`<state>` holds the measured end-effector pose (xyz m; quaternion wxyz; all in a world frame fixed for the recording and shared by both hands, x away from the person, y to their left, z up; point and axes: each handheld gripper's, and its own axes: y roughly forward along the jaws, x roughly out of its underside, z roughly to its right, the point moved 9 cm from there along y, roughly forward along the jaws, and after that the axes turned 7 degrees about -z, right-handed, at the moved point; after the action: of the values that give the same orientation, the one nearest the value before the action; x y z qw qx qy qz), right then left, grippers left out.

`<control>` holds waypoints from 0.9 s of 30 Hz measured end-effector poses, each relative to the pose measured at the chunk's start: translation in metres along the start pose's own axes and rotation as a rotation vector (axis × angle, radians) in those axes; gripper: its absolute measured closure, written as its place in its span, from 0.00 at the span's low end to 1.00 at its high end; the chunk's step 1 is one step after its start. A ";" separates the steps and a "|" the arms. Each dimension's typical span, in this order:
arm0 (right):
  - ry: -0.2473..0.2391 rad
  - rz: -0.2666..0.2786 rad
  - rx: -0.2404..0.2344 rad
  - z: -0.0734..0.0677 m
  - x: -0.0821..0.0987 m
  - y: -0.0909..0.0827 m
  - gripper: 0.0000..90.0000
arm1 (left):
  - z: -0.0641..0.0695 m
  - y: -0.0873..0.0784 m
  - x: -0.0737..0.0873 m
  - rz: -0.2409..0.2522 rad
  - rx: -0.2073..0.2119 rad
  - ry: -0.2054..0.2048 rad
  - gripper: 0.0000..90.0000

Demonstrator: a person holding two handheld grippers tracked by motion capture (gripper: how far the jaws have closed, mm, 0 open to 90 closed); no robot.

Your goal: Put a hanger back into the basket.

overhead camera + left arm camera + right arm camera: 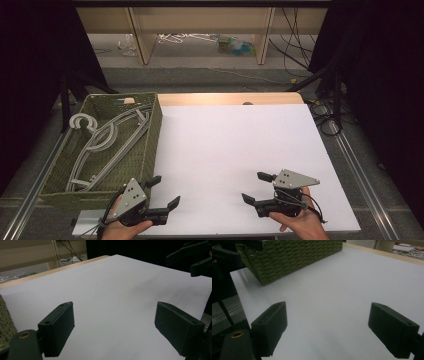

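Observation:
A green woven basket (150,145) stands on the left side of the white table top (235,145) and holds several grey clothes hangers (107,140). My left gripper (165,191) is open near the table's front edge, just right of the basket's near corner, with nothing between its jaws. My right gripper (254,187) is open at the front right and points left across the table, also with nothing in it. In the left gripper view my left gripper (117,325) faces bare white table. In the right gripper view my right gripper (328,327) faces the basket (292,257).
The table's wooden far edge (230,98) borders a floor with cables (295,45) and a low shelf (200,25). Metal rails (350,155) run along both sides of the table. The right gripper's jaws (192,257) show at the top right of the left gripper view.

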<state>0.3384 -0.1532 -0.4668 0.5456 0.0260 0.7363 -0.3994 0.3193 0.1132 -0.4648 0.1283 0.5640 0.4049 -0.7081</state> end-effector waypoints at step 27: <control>-0.013 -0.004 0.010 -0.010 0.012 -0.001 0.18 | -0.008 -0.004 0.000 0.017 0.004 -0.005 0.18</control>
<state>0.3251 -0.1526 -0.4746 0.5495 0.0246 0.7306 -0.4046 0.3223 0.1212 -0.4630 0.1344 0.5658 0.3984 -0.7093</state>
